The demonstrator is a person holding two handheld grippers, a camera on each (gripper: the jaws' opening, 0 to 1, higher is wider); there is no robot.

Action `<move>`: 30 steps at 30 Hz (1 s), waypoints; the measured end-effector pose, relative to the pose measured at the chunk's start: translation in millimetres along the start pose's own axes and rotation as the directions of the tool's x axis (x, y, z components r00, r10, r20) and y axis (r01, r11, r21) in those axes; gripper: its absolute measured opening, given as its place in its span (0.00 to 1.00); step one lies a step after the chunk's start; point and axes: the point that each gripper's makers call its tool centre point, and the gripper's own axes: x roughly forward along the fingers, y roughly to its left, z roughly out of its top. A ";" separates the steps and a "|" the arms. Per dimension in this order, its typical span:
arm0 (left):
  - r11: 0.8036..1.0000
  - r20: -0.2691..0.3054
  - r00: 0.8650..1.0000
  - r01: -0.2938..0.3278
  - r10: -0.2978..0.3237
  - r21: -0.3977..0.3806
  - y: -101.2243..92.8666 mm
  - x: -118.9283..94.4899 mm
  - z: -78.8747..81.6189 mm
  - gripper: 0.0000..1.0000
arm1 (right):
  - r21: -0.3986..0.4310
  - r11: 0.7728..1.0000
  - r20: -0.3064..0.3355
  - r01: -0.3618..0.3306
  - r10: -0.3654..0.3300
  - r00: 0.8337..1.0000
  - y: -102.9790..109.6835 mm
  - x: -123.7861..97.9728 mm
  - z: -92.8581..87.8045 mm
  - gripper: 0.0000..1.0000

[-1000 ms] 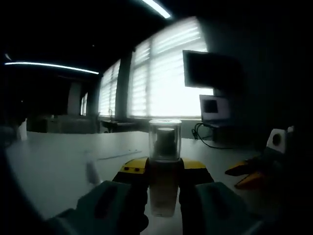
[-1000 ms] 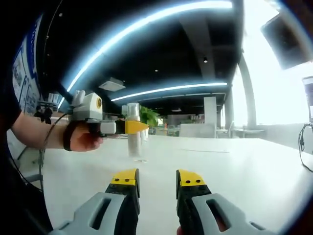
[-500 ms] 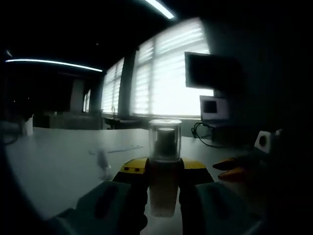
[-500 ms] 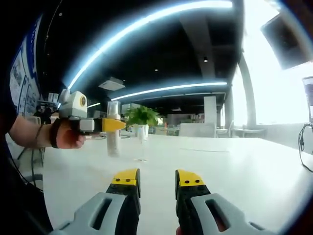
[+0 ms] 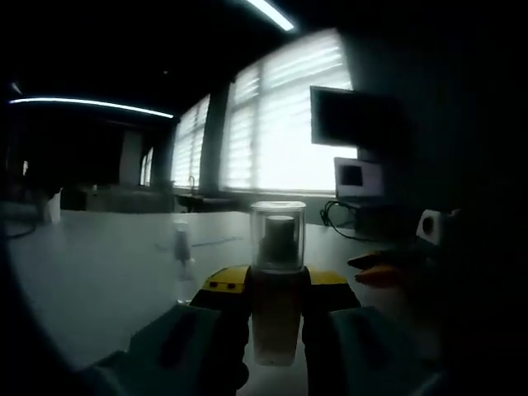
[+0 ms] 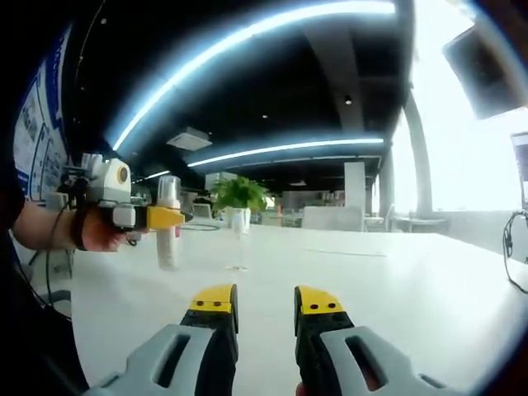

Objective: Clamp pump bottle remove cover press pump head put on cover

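A pale pump bottle (image 5: 276,330) stands upright between the jaws of my left gripper (image 5: 278,285), which is shut on its body. A clear cover (image 5: 278,231) sits over the dark pump head. In the right gripper view the same bottle (image 6: 167,235) hangs above the white table (image 6: 396,280) at the left, held by the left gripper (image 6: 153,218) in a person's hand (image 6: 95,235). My right gripper (image 6: 266,301) is low over the table, open, with nothing between its yellow-tipped fingers (image 6: 212,299). Its orange tips (image 5: 384,272) show at the right of the left gripper view.
A slim clear glass vessel (image 6: 238,239) stands on the table in front of a green plant (image 6: 239,194); in the left gripper view the glass vessel (image 5: 181,256) is left of the bottle. Monitors (image 5: 355,120) and bright blinds lie beyond the table's far edge. A cable (image 6: 516,247) trails at the right.
In the right gripper view the left gripper and its bottle have shifted leftward, away from the glass vessel. The bottle stays clamped and covered. My right gripper has stayed in place.
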 end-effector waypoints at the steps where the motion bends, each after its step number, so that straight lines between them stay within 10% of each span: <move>1: 1.000 0.003 1.000 -0.002 0.002 0.002 -1.4 -2.3 -0.3 0.14 | 0.001 1.000 0.000 0.000 0.000 1.000 0.4 0.0 0.1 0.21; 30: 0.999 -0.032 0.999 0.002 -0.001 0.038 -20.1 -34.3 -32.5 0.14 | -0.015 1.000 -0.004 0.002 -0.002 1.000 1.4 -0.3 -1.2 0.21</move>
